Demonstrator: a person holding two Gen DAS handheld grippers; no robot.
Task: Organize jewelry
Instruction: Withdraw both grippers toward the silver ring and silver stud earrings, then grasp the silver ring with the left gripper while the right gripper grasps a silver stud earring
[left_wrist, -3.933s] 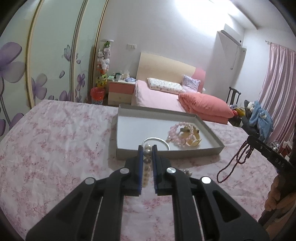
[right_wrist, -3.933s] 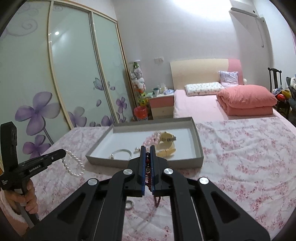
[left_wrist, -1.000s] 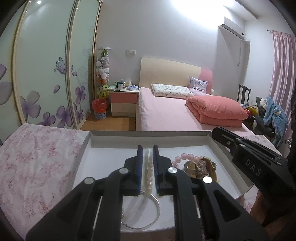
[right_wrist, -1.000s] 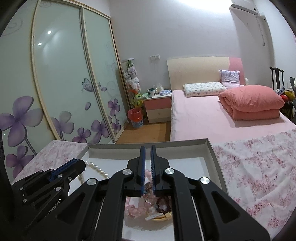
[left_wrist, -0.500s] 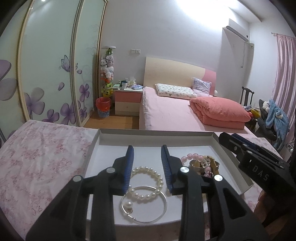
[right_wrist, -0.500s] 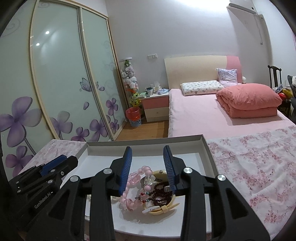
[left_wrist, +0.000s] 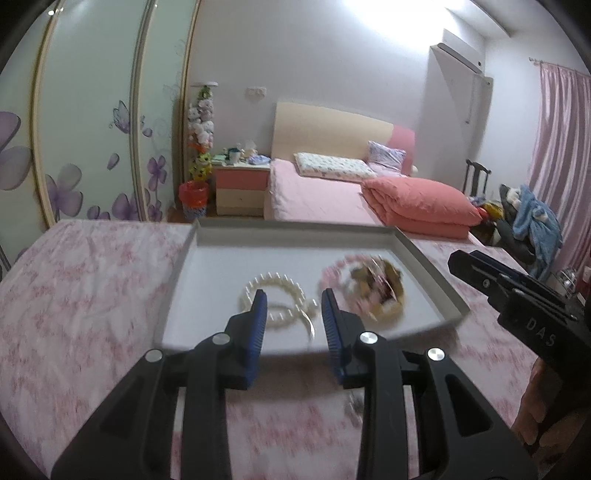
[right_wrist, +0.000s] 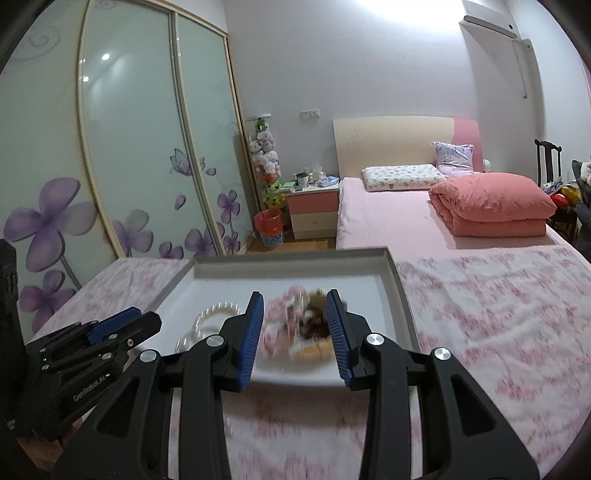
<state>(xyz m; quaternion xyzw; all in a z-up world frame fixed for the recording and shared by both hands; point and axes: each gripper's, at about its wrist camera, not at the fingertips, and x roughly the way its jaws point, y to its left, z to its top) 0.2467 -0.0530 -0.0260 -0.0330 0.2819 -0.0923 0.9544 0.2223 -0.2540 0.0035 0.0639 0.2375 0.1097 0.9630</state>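
A shallow grey tray (left_wrist: 424, 263) lies on the pink floral cloth. Inside it on the left, a white pearl bracelet (left_wrist: 271, 276) rests against a thin silver bangle (left_wrist: 309, 325). On the right lies a blurred heap of pink beads, dark red beads and a yellow piece (left_wrist: 373, 288). My left gripper (left_wrist: 291, 295) hovers open over the tray's near edge with nothing between its fingers. In the right wrist view, my right gripper (right_wrist: 295, 295) stands open and empty in front of the heap (right_wrist: 306, 321). The pearl bracelet (right_wrist: 218, 308) and the left gripper (right_wrist: 147, 321) show at the left of that view.
A small metallic piece (left_wrist: 355, 404) lies blurred on the cloth just before the tray. The floral cloth (right_wrist: 498, 314) stretches wide to the right. Beyond the table are a pink bed (left_wrist: 325, 195), a bedside cabinet (left_wrist: 242, 188) and sliding wardrobe doors (right_wrist: 147, 147).
Both grippers opened, leaving the pearl bracelet and the dark red beads lying in the tray. Both have since drawn back toward the tray's near edge.
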